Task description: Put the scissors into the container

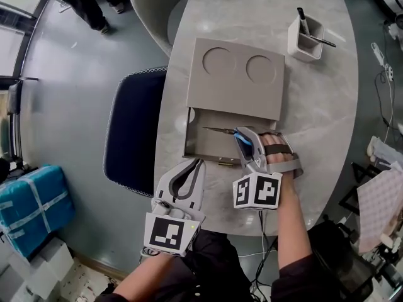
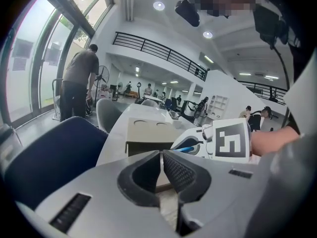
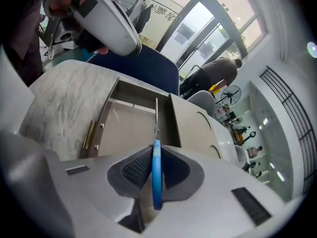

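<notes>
On the pale oval table [image 1: 327,106]: grey container [image 1: 236,80], its lid with two round recesses at the far end and the open tray [image 1: 200,145] at the near end, toward the person.

Right gripper [image 1: 242,137] sits at the tray's right side, jaws clamped on the blue handle of the scissors [image 1: 220,130]. Their long axis runs straight out from the jaws. The blades point left across the tray, over its floor. Whether the tips touch the floor, cannot tell.

Left gripper [image 1: 192,168] is at the table's near edge, short of the tray, jaws together on nothing.

Judgement: the right hand is the nearer one. The tray lies directly under the blades, so what remains is to lower and let go.
</notes>
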Action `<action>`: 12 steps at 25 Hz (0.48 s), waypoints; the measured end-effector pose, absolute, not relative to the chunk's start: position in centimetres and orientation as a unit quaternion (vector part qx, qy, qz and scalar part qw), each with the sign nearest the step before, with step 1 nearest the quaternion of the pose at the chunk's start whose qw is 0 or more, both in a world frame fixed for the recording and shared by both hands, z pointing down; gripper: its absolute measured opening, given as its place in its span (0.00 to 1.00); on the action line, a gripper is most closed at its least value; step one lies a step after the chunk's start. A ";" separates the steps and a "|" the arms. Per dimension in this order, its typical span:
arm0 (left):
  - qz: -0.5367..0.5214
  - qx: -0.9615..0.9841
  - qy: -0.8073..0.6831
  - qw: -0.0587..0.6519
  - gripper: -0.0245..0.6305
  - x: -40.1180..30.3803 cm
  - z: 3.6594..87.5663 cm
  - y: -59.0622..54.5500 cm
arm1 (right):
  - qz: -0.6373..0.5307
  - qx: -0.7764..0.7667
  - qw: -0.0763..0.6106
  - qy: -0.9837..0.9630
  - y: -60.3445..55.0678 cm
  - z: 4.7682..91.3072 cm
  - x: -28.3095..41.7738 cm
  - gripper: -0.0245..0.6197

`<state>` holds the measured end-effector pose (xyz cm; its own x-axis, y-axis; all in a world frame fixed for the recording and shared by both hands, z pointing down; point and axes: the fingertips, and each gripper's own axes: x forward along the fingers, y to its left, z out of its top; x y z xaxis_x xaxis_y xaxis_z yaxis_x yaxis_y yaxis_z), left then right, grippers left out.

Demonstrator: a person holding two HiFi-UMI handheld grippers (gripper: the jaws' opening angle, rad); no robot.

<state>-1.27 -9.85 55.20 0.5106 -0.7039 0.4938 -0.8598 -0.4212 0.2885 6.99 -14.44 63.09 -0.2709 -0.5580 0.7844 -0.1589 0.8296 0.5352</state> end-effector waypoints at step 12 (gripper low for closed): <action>0.159 0.825 -0.471 0.270 0.08 -0.8 56.6 -9.6 | -0.217 0.221 0.569 -0.762 -14.5 64.7 6.5 0.10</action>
<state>-0.80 -9.64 56.61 0.5059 -0.6912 0.5161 -0.8626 -0.4111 0.2949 6.50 -14.54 64.67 -0.2547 -0.5835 0.7712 -0.0885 0.8082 0.5823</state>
